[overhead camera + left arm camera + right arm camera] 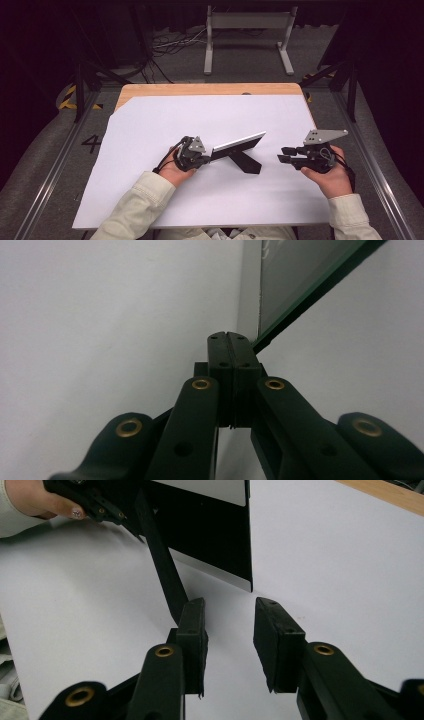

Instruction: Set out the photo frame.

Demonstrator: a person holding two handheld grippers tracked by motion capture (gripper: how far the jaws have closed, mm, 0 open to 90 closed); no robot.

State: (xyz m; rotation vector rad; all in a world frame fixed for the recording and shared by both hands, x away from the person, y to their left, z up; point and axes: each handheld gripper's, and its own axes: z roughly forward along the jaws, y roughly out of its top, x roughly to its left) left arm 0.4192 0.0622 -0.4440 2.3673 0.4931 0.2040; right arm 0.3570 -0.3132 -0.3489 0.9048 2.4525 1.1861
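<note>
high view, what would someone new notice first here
A picture frame with a black back stand stands in the middle of the big white sheet that covers the table. The left claw has its jaws shut at the frame's left end, seemingly pinching its edge. The right claw hovers open to the frame's right, apart from it.

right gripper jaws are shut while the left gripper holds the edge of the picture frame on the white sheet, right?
Not quite. The right gripper has its jaws open, with a clear gap between them, as the right gripper view shows. The rest stands: the left gripper is closed at the edge of the picture frame, which stands on the white sheet.
</note>
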